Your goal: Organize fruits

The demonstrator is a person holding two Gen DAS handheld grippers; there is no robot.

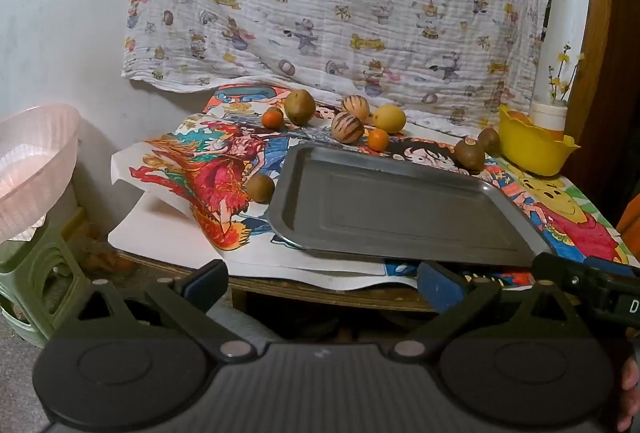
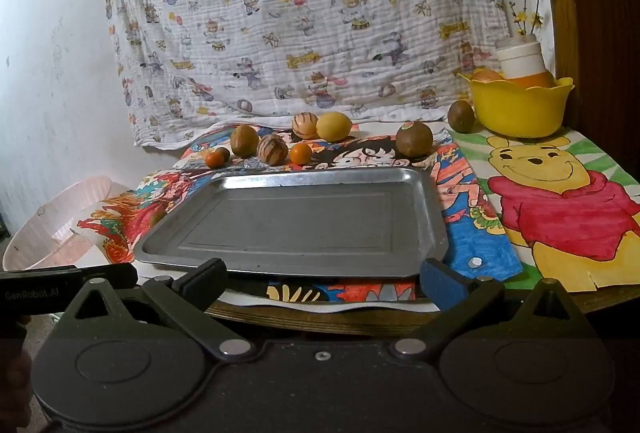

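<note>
Now my left tongs [image 1: 322, 279] and right tongs [image 2: 322, 279] spread wide and empty at the lower frame edge, steel tray [image 2: 434, 209] bare mid-frame on the desk [image 2: 320, 317], fruits [image 2: 334, 127] scattered just above it, yellow bowl [image 2: 520, 109] upper right.

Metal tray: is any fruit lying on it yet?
No, the metal tray is bare; the yellow lemon and the other fruits lie on the drawings behind it.

A dull, brushed grey rectangular metal tray [image 2: 296, 221] is seen on coloured paper drawings [image 2: 560, 201]; crinkled printed white cloth [image 2: 300, 13] is hung behind a glossy yellow plastic bowl [image 2: 520, 109].
</note>
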